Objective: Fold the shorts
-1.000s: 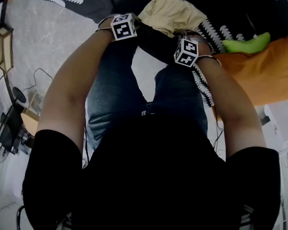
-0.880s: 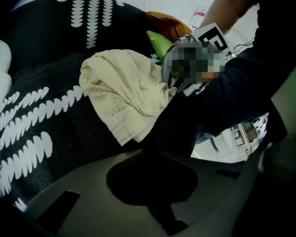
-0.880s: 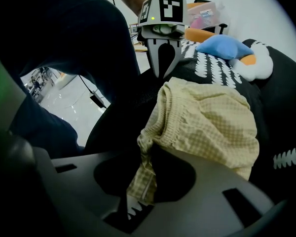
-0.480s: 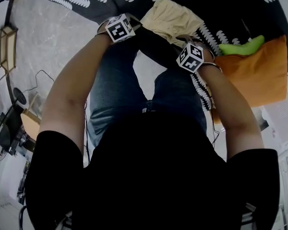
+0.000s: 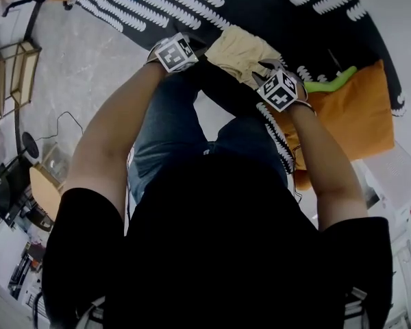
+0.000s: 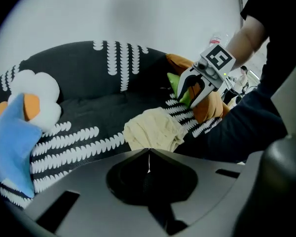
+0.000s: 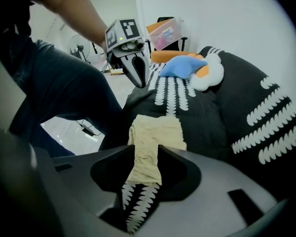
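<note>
Head view shows us the beige shorts (image 5: 243, 50) lying in a small folded bundle on a black sofa (image 5: 274, 5). Above the shorts, our left gripper (image 7: 141, 80) has its jaws together and empty. Our right gripper (image 6: 188, 98) has just been opening its jaws, now half apart, gripping nothing. We judge the folding done or nearly so.

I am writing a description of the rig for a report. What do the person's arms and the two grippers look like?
Both grippers look alike: a pale grey body, dark tapering jaws and a white cube with black square markers. This holds for the left gripper and the right gripper. The person wears a black top with short sleeves.
</note>
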`<action>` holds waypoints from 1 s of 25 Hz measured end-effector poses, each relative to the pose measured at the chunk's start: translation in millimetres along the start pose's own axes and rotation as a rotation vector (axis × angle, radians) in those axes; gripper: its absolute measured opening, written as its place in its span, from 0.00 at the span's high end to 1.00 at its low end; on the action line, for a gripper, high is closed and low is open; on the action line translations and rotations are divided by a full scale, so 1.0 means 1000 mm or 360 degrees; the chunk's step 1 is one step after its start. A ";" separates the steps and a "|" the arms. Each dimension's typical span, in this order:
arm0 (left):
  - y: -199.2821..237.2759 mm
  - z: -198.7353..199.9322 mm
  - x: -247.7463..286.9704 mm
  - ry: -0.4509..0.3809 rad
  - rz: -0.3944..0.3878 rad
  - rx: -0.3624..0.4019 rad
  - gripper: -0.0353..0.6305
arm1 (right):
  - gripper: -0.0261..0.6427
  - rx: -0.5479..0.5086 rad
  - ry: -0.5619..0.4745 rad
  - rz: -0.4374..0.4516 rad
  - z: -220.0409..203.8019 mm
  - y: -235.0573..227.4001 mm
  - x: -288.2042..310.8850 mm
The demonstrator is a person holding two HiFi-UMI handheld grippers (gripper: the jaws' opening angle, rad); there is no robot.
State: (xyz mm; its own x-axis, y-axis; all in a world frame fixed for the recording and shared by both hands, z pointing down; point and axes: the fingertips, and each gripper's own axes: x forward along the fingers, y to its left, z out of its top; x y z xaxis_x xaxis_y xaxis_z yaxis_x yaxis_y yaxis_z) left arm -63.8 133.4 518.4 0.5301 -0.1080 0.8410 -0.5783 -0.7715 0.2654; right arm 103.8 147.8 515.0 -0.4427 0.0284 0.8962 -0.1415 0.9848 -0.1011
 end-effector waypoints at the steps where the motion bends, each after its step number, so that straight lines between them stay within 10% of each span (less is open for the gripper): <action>1: 0.001 0.007 -0.010 -0.0028 0.0016 -0.0020 0.92 | 0.73 0.0018 -0.0022 -0.0023 0.008 -0.006 -0.008; 25: -0.005 0.155 -0.233 -0.0877 0.0485 -0.0257 0.92 | 0.74 0.0065 -0.0528 -0.0458 0.170 -0.081 -0.197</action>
State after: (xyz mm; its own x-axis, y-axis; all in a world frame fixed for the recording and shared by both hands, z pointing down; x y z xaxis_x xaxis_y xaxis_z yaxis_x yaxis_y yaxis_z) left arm -88.1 65.2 247.7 0.5431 -0.6461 0.5363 -0.8163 -0.5559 0.1568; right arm 52.1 33.0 273.8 -0.6397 -0.3094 0.7036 -0.3325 0.9367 0.1097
